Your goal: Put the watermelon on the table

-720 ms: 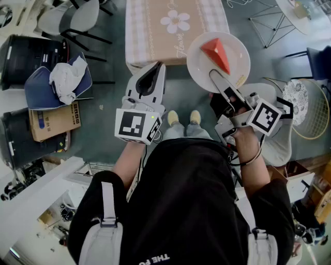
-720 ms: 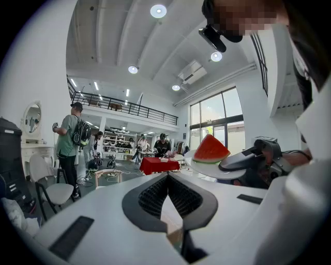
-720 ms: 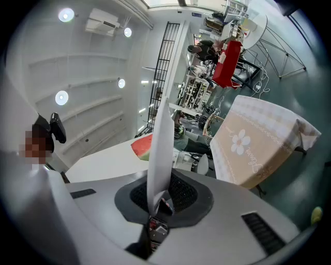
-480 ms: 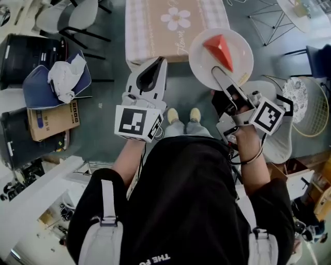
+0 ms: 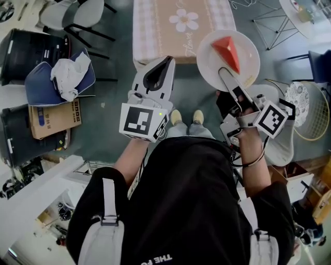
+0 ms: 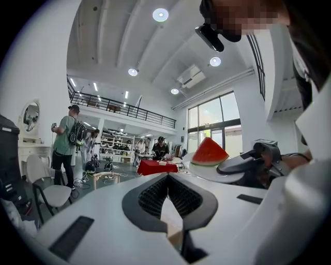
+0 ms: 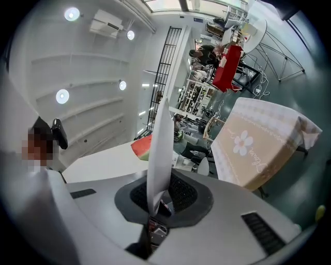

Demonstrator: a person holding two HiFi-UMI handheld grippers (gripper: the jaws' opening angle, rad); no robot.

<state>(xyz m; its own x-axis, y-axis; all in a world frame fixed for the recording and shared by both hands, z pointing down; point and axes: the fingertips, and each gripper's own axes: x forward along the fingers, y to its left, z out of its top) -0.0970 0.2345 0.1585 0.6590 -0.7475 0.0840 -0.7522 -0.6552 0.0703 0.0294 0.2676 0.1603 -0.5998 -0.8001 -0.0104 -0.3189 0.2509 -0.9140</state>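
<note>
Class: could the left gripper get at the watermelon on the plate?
Probably yes: the watermelon lies uncovered on the plate the right gripper holds, with nothing between; the left gripper must open its shut jaws.

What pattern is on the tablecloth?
The tablecloth is tan with a white flower and checked edges; clearest in the head view.

Bright ceiling spotlights [image 6: 160, 14] glare; fisheye views warp at dark edges.
</note>
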